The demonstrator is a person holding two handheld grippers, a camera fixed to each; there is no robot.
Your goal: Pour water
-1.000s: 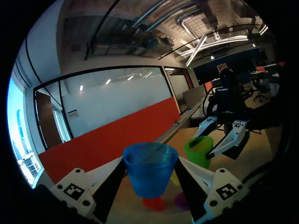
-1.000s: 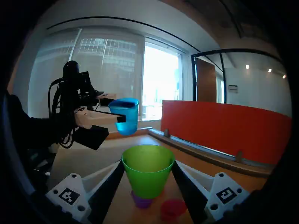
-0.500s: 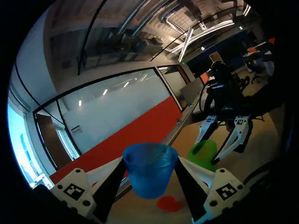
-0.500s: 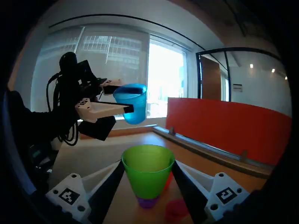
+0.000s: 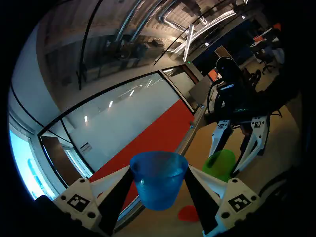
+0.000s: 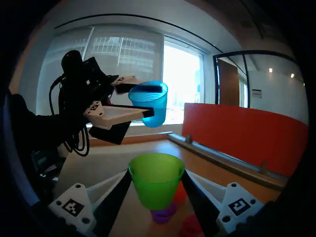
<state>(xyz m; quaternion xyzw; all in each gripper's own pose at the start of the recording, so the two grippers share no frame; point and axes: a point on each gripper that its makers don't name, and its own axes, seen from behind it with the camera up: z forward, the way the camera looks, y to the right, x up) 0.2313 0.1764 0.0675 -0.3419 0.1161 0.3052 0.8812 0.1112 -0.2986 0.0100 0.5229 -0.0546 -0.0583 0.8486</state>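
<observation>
Lifted higher than a second ago and tipped over more: left gripper (image 6: 145,98), jaws closed partway and pressing both sides of the translucent blue cup (image 6: 153,107), in the air above and left of the green one. Lower and nearer, right gripper (image 6: 157,177), jaws likewise squeezing the upright green cup (image 6: 157,187) above the table (image 6: 98,164). Beneath it, a purple cup (image 6: 162,215) and a red cup (image 6: 180,193).
</observation>
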